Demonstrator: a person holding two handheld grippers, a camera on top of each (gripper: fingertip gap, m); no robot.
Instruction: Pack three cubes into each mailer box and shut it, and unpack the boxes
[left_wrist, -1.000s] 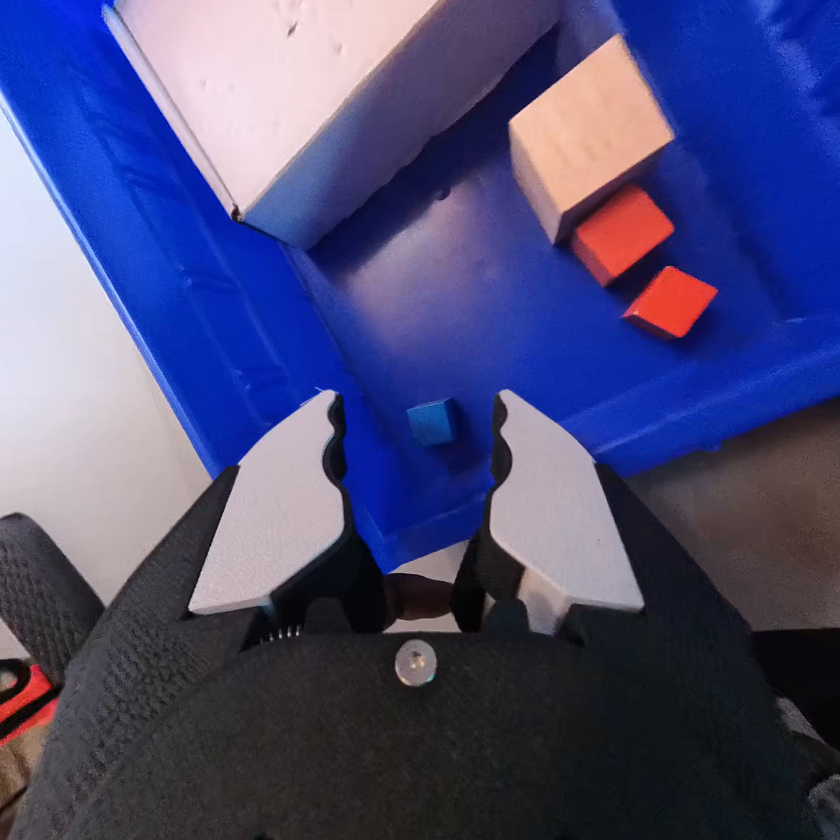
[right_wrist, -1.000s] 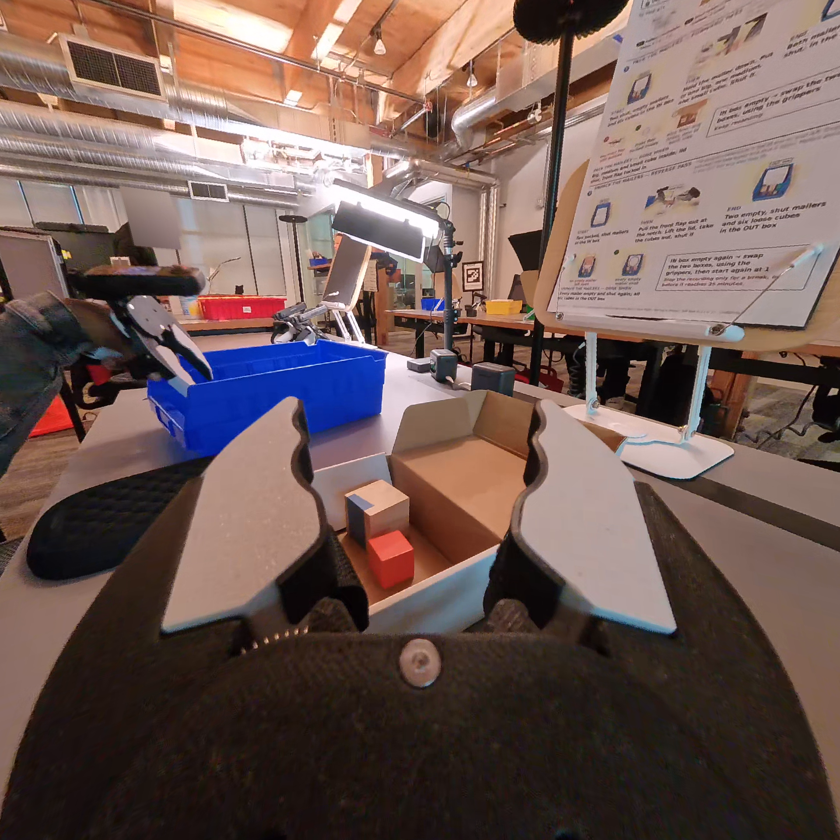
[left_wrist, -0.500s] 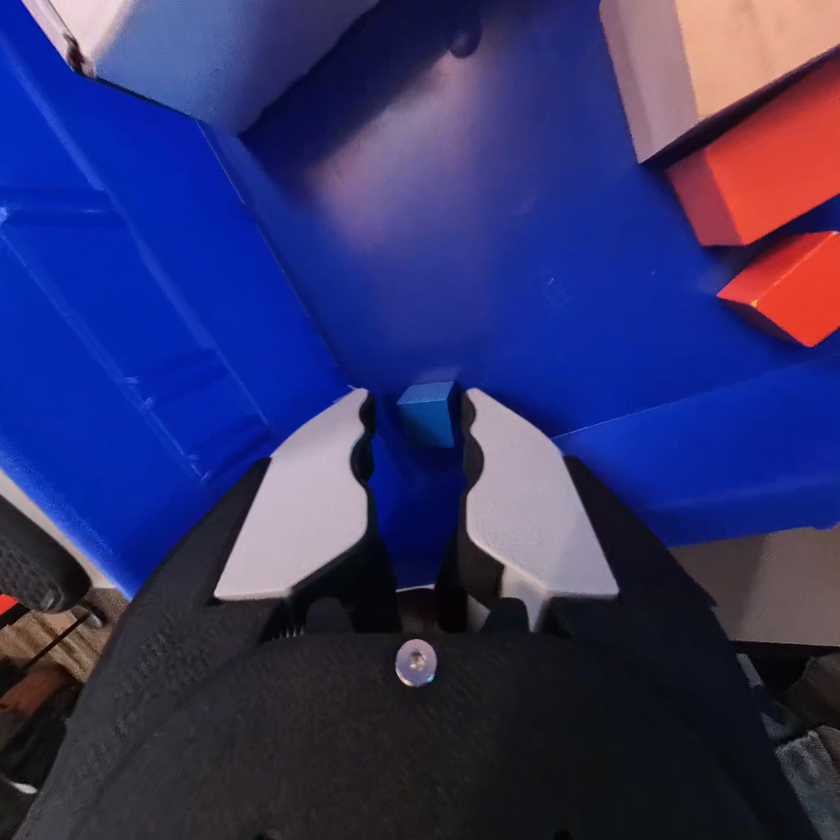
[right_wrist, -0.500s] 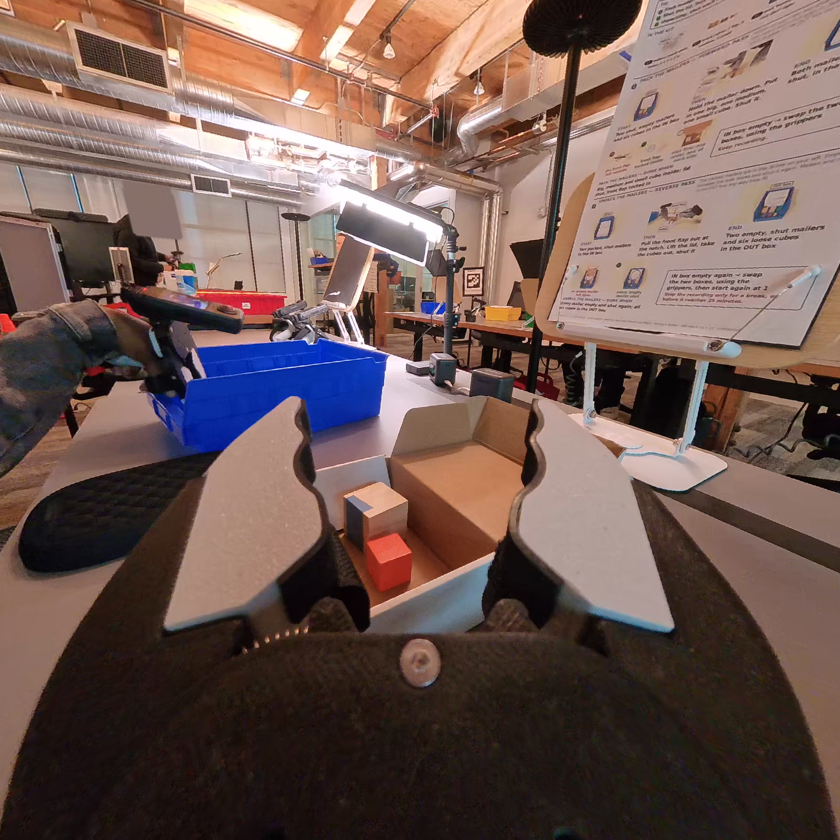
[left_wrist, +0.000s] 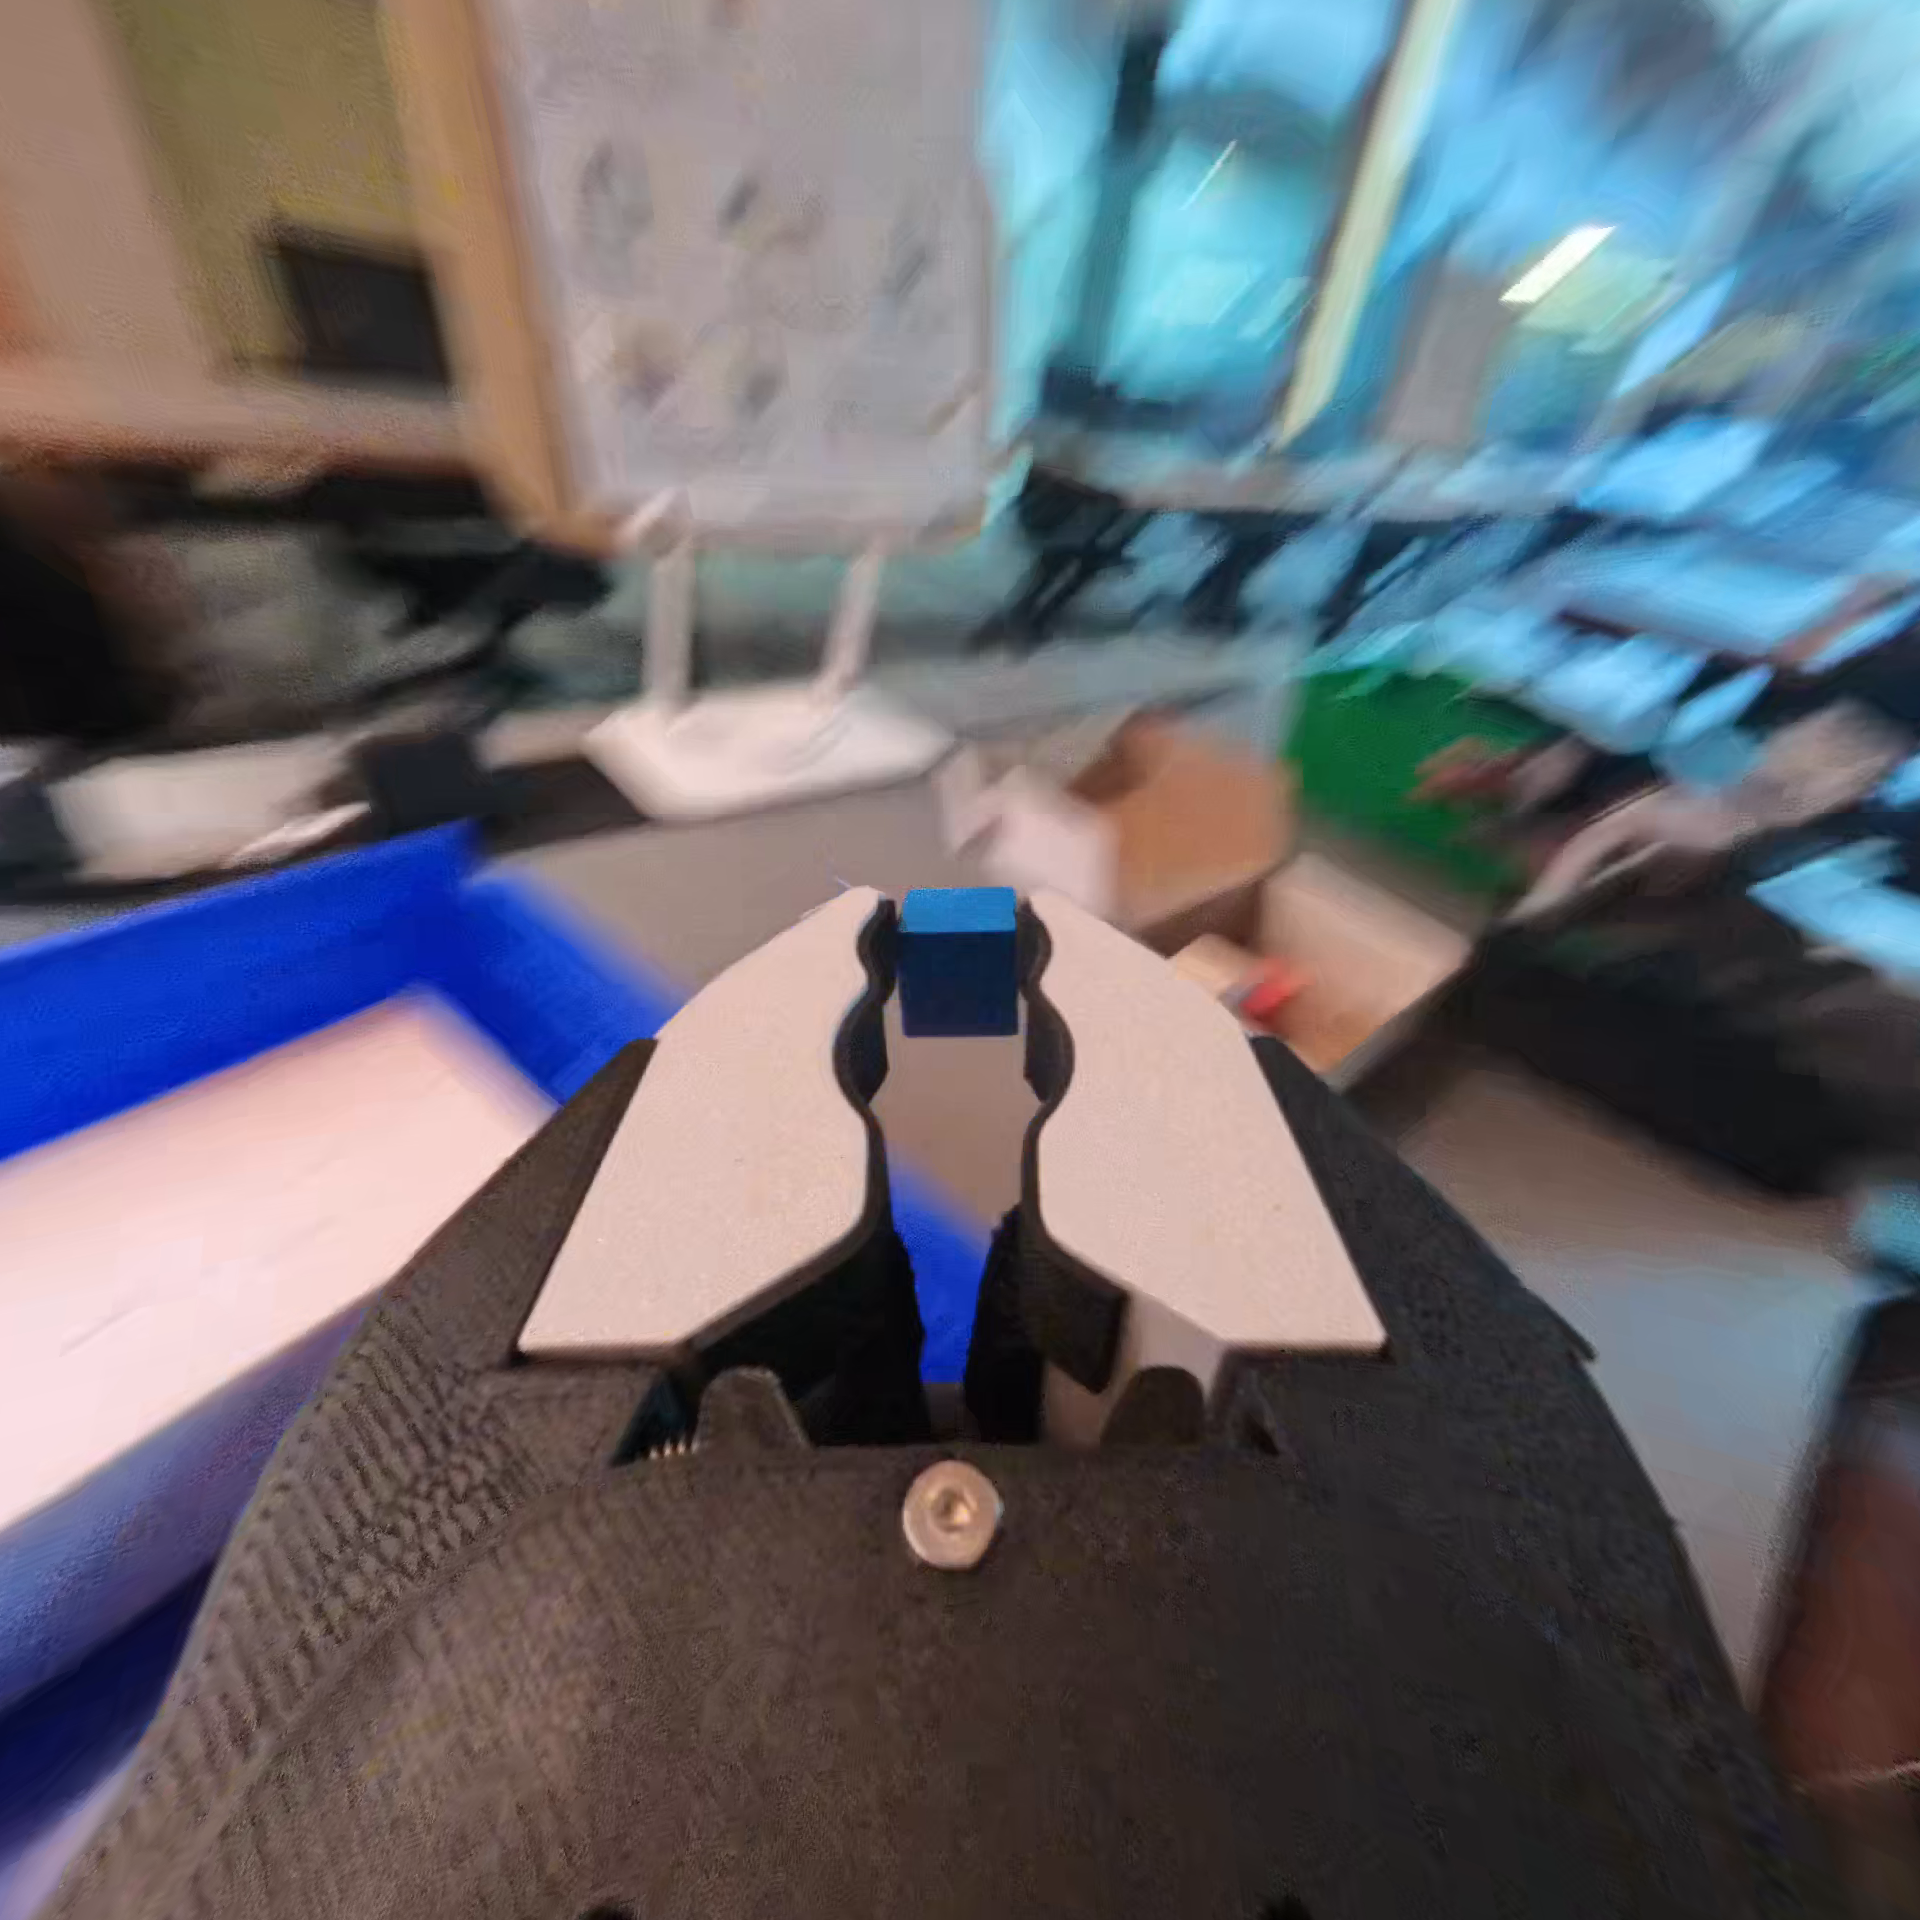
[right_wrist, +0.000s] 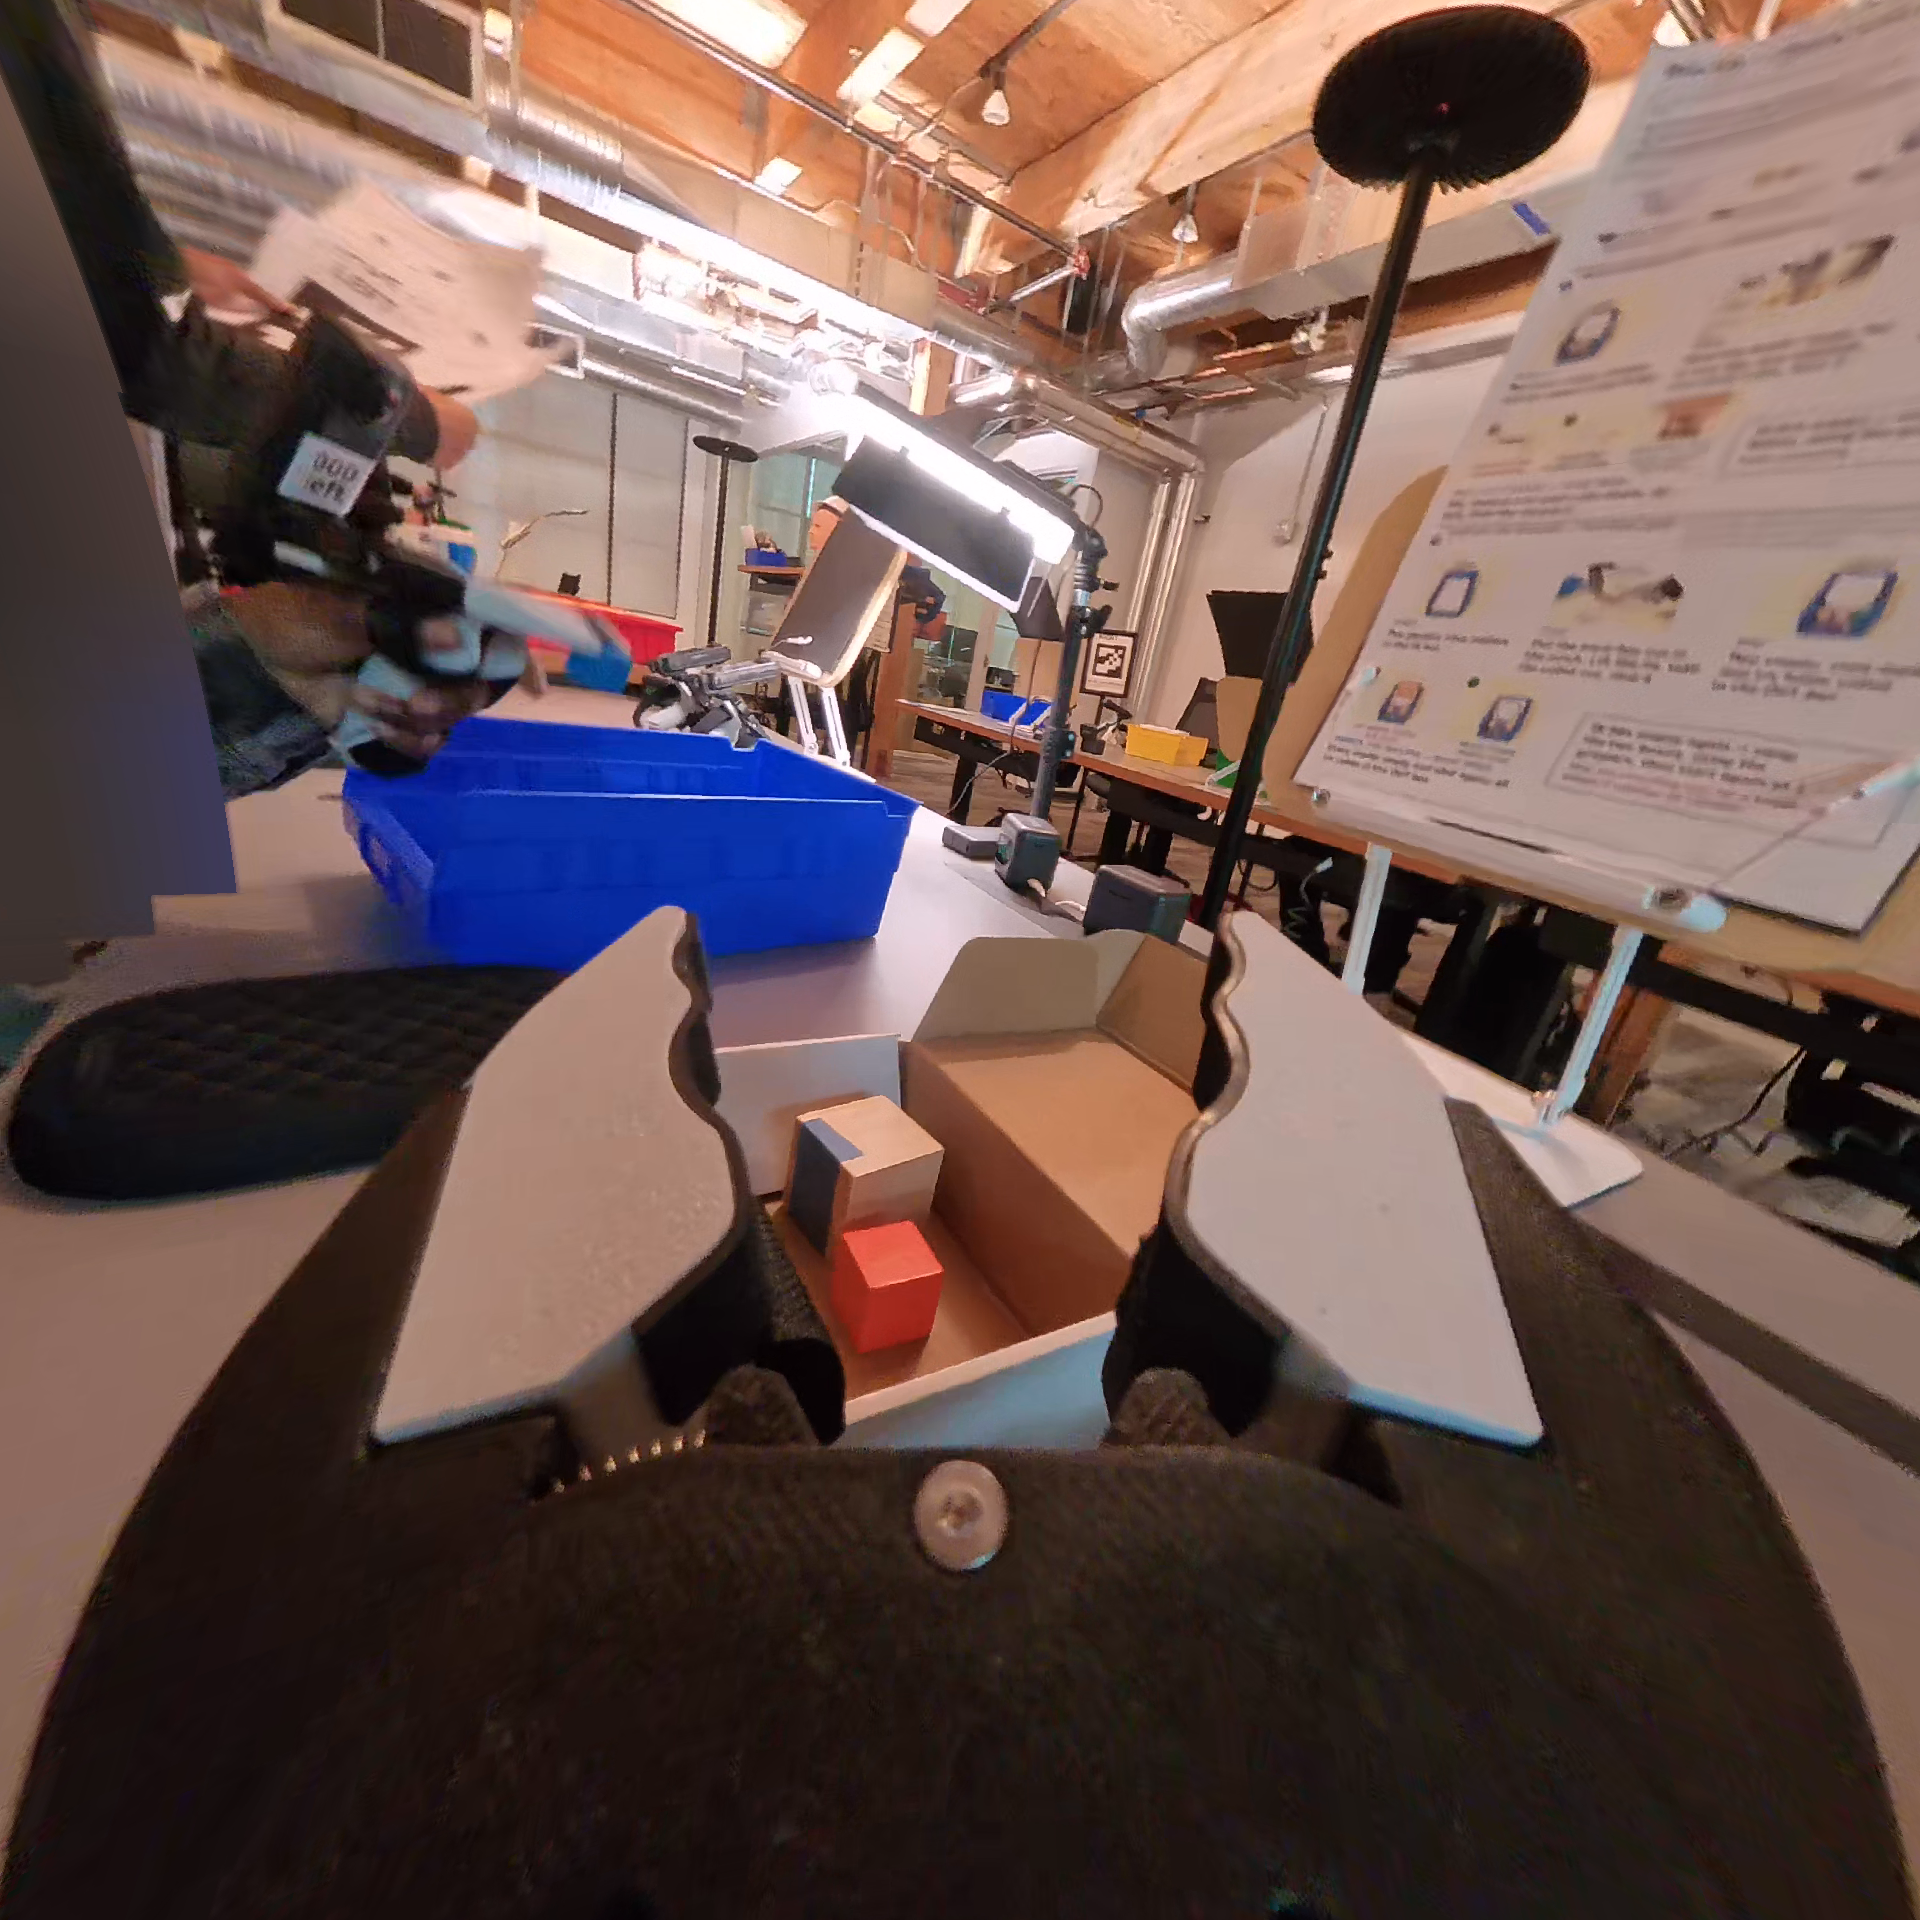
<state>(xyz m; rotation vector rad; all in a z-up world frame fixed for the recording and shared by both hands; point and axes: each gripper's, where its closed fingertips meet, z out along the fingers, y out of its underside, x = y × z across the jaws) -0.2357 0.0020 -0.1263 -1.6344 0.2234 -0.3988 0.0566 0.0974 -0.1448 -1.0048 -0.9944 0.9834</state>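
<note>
Your left gripper (left_wrist: 956, 935) is up off the blue bin (left_wrist: 239, 977), levelled out so it looks across the table (left_wrist: 1621, 1299) rather than down, and its fingers are clamped on the small blue cube (left_wrist: 956, 961). The cube sits right at the fingertips, one face square to the camera, top face level, edges running straight up and down (being a cube, it has no long axis to speak of). Everything behind it in the left wrist view is smeared with blur; you can make out the bin low on the left with a pale flat box (left_wrist: 208, 1195) lying in it, and further off to the right the open mailer box (left_wrist: 1320, 966).

From the right wrist view, your left gripper (right_wrist: 582, 639) shows above the far left corner of the blue bin (right_wrist: 644, 862), held high in your hand (right_wrist: 416, 707), its fingers pointing right.

Your right gripper (right_wrist: 956, 987) hangs low and level just in front of the open mailer box (right_wrist: 1039, 1132), jaws spread wide with nothing between them. The box's long axis runs away from you, lid flap (right_wrist: 1039, 987) upright at the far end. Inside, on the left, a natural-wood cube with a blue face (right_wrist: 862, 1158) stands behind a red cube (right_wrist: 886, 1283); the two look to be touching.
</note>
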